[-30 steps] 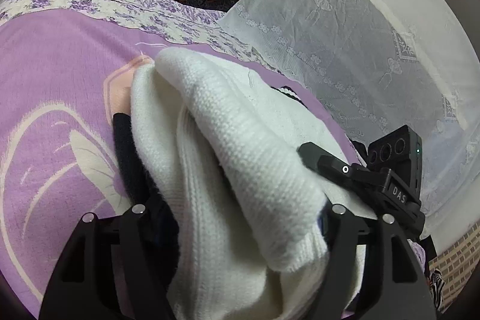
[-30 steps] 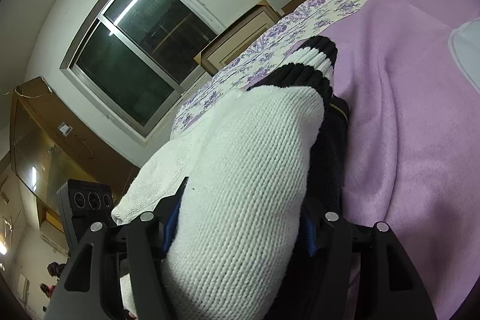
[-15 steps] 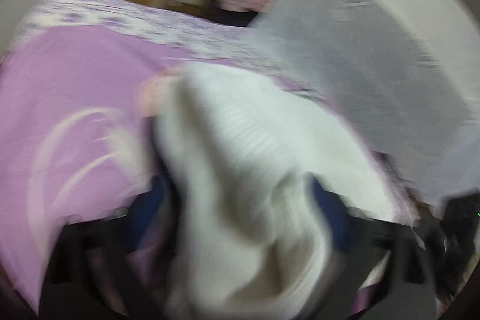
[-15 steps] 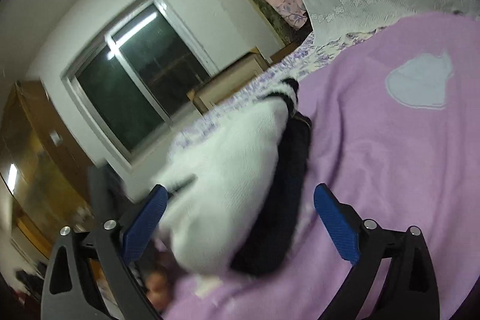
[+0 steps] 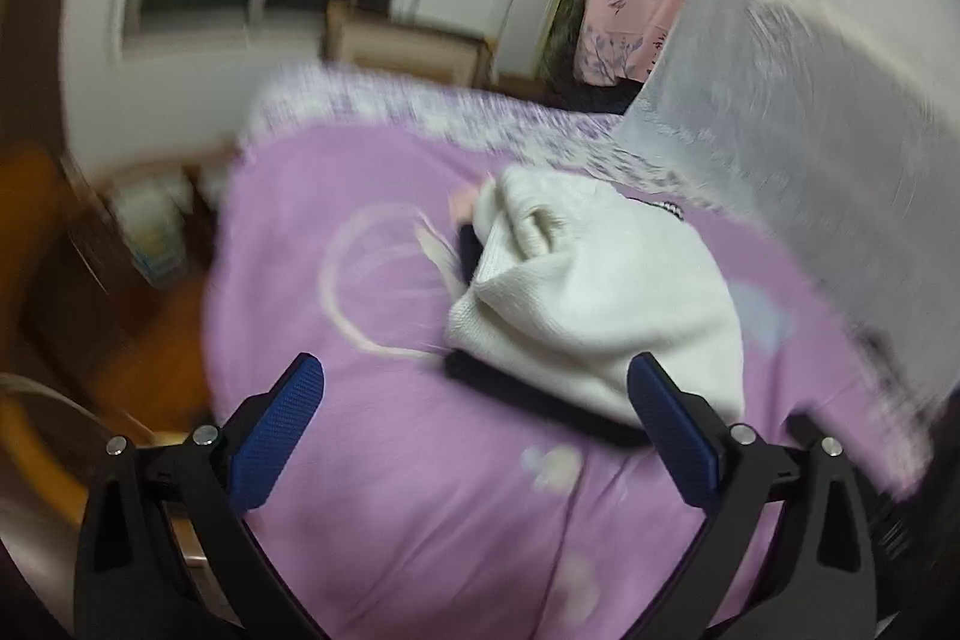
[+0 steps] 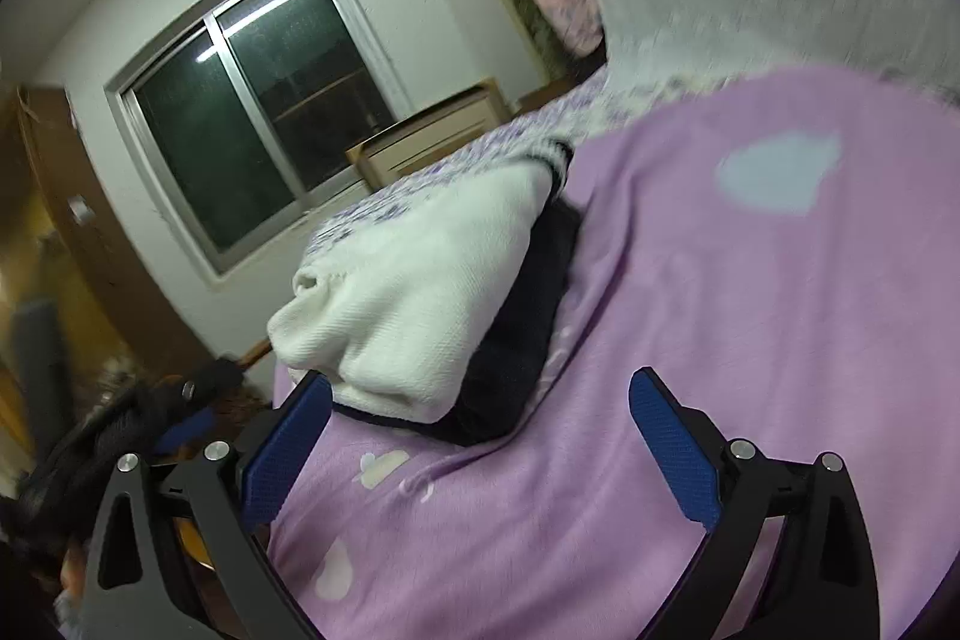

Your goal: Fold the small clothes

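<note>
Sweater (image 5: 606, 292), folded white over a dark layer, lies on the purple blanket (image 5: 360, 460) toward the bed's window side, free of both tools. Your left gripper (image 5: 477, 436) has its jaws spread and empty just short of the bundle; your right gripper (image 6: 480, 451) likewise, its left pad (image 6: 288, 448) close to the fold's edge. Brush that edge with a pad and you could drag the loose knit open; the top fold looks puffy and may slump unaided.

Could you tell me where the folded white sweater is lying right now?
The white sweater lies folded on the purple blanket, atop a dark garment. In the right wrist view it is left of centre, just beyond the open right gripper.
</note>
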The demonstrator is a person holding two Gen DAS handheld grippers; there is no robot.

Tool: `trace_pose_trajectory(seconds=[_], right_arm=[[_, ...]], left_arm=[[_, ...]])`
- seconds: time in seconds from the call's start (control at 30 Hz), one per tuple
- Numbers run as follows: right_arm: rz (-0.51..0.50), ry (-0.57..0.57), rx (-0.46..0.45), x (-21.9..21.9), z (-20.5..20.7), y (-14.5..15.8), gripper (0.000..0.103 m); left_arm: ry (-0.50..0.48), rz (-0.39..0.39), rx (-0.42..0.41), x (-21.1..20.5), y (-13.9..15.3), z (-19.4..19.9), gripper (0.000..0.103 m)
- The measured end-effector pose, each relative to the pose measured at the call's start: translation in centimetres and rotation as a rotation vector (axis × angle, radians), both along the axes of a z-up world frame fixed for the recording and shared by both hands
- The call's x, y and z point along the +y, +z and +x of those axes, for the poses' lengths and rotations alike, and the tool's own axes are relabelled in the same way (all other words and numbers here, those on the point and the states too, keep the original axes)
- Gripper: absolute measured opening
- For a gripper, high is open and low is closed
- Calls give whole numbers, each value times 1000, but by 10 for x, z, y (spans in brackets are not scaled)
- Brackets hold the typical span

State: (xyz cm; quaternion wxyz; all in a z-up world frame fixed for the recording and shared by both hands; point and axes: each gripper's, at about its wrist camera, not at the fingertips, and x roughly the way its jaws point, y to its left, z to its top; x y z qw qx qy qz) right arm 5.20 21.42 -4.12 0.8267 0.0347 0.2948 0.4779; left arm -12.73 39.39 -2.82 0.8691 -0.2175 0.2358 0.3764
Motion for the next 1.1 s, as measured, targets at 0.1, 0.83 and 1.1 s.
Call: trace_pose_trajectory(seconds=[0.1,0.83,1.1], right_arm=[[-22,-55,-95,-20,-25,23,100],[-102,7,-145,-80,-94,66,100],[-96,-2,-160,-81,-97,72,100]], left_arm=[[37,185,108,-49,21,-12,99],[25,271,57,-115,85,-57,99],[29,287,94,-124,82,-47,99]])
